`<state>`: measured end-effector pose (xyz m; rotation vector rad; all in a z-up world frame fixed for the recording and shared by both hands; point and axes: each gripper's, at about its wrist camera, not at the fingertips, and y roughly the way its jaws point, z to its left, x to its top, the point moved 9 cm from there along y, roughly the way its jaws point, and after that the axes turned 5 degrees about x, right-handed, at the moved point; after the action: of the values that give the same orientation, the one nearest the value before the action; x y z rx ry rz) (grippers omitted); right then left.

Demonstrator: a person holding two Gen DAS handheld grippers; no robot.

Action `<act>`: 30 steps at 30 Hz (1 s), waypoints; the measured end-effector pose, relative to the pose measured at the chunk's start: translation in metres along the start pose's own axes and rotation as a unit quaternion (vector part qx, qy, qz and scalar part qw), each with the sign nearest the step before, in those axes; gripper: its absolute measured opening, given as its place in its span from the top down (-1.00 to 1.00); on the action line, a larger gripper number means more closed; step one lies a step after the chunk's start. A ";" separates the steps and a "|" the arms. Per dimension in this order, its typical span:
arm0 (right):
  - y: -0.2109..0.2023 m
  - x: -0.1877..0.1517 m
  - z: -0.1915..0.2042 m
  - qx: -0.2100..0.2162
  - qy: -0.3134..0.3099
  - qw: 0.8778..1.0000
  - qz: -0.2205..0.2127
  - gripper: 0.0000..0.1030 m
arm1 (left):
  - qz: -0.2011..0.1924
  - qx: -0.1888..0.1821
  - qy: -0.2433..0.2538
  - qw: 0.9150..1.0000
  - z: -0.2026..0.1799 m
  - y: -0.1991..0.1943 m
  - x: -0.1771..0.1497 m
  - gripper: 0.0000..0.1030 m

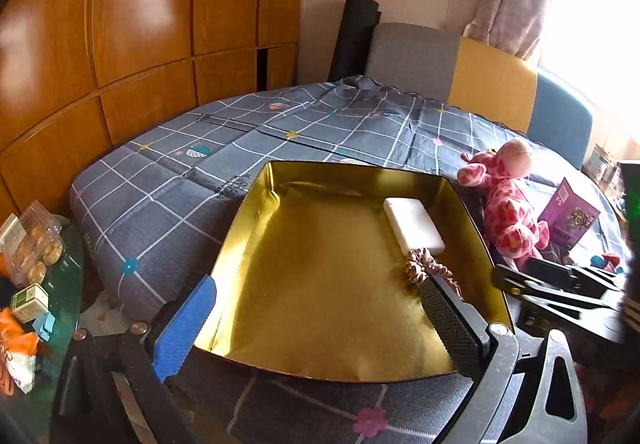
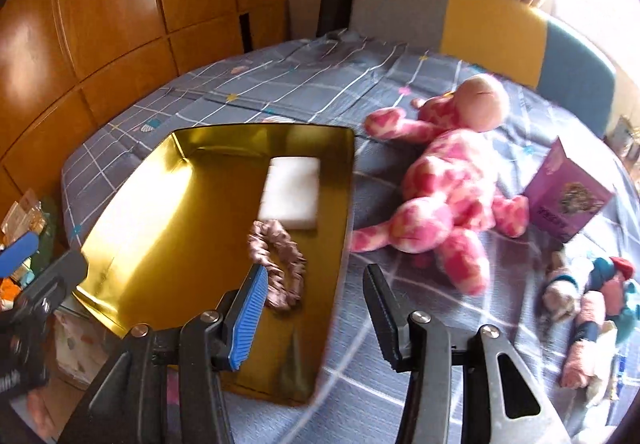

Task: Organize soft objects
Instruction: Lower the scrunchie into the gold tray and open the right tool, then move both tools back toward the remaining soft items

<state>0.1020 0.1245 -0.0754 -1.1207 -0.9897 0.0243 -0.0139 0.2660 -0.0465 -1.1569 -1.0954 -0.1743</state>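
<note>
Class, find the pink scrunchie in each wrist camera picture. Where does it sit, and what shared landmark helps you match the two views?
Left wrist: scrunchie, lower right, inside the gold tray.
Right wrist: scrunchie, centre-left, inside the tray.
Shared landmark: white sponge touching it.

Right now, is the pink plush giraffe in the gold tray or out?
Out. The giraffe lies on the bedspread right of the gold tray, which holds only a white sponge and scrunchie.

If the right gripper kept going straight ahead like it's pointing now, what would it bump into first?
Probably the pink plush giraffe. The right gripper is open, hovering over the bedspread just beside the gold tray. Depth is hard to judge; angled lower, it would meet the bedspread first.
</note>
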 end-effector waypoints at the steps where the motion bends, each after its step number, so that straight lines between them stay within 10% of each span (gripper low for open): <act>1: -0.005 -0.003 -0.003 -0.004 0.001 1.000 -0.003 0.02 | 0.000 -0.002 0.003 1.000 -0.002 0.000 0.000 -0.99; 18: -0.079 -0.090 -0.118 -0.095 0.082 0.992 0.010 -0.11 | 0.016 -0.082 0.066 0.994 -0.063 -0.011 -0.010 -0.99; 30: -0.147 -0.139 -0.247 -0.180 0.208 0.961 0.004 -0.12 | 0.020 -0.178 0.155 0.971 -0.158 -0.032 -0.011 -1.00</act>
<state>0.1198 -0.1946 -0.0728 -1.3898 -0.6222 -0.3856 0.0557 0.1213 -0.0316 -1.4134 -0.7796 -0.5206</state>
